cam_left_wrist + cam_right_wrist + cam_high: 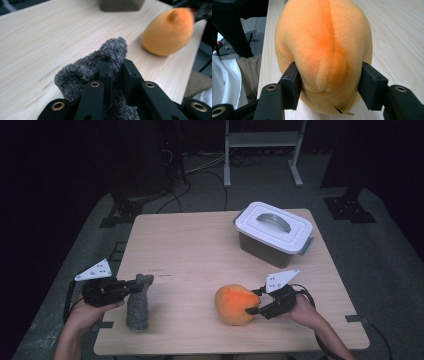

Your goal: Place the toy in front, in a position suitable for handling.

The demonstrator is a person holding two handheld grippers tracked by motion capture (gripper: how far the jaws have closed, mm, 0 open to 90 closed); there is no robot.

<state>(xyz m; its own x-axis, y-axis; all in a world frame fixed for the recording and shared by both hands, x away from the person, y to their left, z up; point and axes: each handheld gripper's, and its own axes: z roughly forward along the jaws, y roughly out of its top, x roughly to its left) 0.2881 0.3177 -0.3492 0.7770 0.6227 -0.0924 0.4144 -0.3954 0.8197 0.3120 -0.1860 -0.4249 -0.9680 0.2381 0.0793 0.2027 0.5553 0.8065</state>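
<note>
grey plush (100, 62) pinched, orange plush (324, 50) between jaws

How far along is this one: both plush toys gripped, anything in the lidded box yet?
Done: both toys are gripped. The left gripper is shut on the grey plush toy; the right gripper clamps the orange plush toy. In hand: both toys sit low at the table's near edge. Left: the storage box has its lid on, so probably opening and loading.

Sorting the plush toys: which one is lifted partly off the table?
The grey plush toy, pinched at its top by the left hand-held gripper; the orange one sits on the table.
</note>
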